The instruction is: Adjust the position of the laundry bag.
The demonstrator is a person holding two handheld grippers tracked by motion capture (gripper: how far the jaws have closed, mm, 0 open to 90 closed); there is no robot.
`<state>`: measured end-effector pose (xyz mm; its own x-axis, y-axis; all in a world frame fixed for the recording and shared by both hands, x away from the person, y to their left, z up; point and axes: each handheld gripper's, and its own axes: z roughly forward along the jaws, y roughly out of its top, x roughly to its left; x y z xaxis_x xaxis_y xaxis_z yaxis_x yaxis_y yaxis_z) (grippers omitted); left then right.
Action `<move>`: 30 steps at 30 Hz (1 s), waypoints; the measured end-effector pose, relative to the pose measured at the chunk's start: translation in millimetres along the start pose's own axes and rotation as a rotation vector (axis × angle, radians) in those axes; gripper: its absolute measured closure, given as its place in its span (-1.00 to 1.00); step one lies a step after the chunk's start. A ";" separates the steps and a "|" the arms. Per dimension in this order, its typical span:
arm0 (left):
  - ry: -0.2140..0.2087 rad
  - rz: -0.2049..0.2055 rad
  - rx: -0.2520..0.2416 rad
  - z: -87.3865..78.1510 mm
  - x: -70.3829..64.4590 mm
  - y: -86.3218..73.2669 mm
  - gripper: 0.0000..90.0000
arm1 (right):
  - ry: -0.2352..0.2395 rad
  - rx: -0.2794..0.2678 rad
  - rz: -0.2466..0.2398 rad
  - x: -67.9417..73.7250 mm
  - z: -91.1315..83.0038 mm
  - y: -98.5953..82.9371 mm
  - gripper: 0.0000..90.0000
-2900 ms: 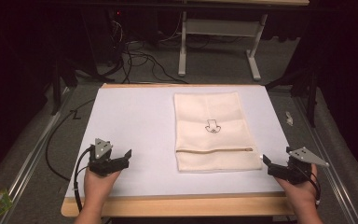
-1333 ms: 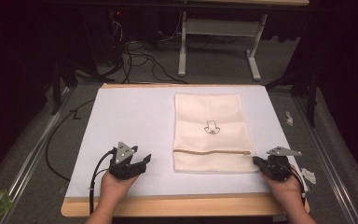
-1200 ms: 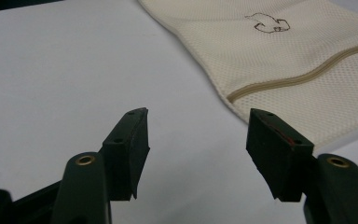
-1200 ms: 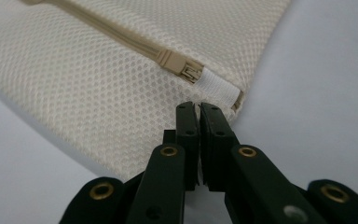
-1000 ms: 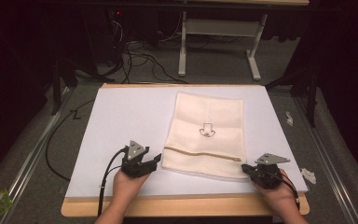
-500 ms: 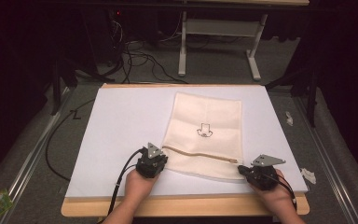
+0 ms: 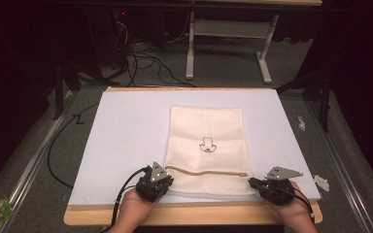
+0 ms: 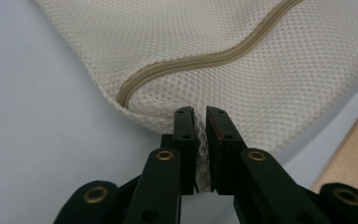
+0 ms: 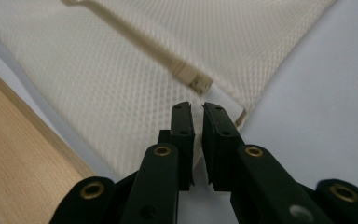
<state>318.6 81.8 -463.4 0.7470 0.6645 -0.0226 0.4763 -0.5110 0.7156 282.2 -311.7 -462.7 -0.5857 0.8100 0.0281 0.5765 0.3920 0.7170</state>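
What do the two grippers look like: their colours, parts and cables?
Both grippers, left gripper and right gripper, are black, each topped by a grey three-cornered plate. Their flat black jaws have brass-coloured rivets. A black cable trails from each. The forearms show no sleeves.

Both hands come in over the near edge of the bench, each holding a gripper low over its surface. The left gripper sits left of the middle of that edge, pointing forward and to the right, its jaws pressed together with a fold of mesh pinched between them. The right gripper sits toward the near right corner, pointing left, its jaws nearly closed with a thin slit between them.
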 end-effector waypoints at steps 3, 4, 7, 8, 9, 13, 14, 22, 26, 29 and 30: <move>-0.032 -0.020 0.011 0.6 1.5 -0.8 0.80 | -0.004 -0.034 0.026 -2.9 -4.8 1.6 0.78; -0.038 -0.023 0.010 0.5 1.7 -0.9 0.80 | -0.012 -0.039 0.032 -3.9 -5.2 1.7 0.76; -0.052 -0.028 0.011 0.3 0.6 -0.5 0.80 | -0.030 -0.044 0.050 -7.1 -5.1 1.1 0.74; -0.066 -0.025 0.017 1.0 -2.6 -1.6 0.80 | -0.049 -0.050 0.064 -10.9 -4.5 0.2 0.72; -0.066 -0.025 0.017 1.0 -2.6 -1.6 0.80 | -0.054 -0.051 0.074 -12.1 -4.4 -0.1 0.70; -0.066 0.004 0.023 -1.9 -11.0 -7.1 0.77 | -0.075 -0.052 0.094 -15.2 -3.0 -0.8 0.70; -0.069 0.000 0.019 -2.7 -10.9 -7.6 0.70 | -0.089 -0.059 0.098 -17.9 -2.7 -1.0 0.68; 0.017 0.024 -0.079 -7.9 -4.1 -7.5 0.16 | -0.135 -0.080 0.153 -22.5 -1.2 0.6 0.49; 0.068 0.002 -0.116 -10.3 4.4 -8.6 0.05 | -0.127 -0.067 0.174 -24.5 5.6 1.4 0.43; 0.067 -0.014 -0.114 -10.4 9.4 -10.6 0.04 | -0.113 -0.064 0.182 -24.3 10.8 2.5 0.39; 0.066 -0.018 -0.115 -10.4 10.1 -11.0 0.03 | -0.113 -0.062 0.183 -23.8 11.3 2.9 0.37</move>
<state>316.0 99.8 -464.3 0.7049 0.7093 0.0070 0.4304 -0.4356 0.7906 304.2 -324.9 -469.2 -0.4048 0.9103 0.0861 0.6293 0.2090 0.7485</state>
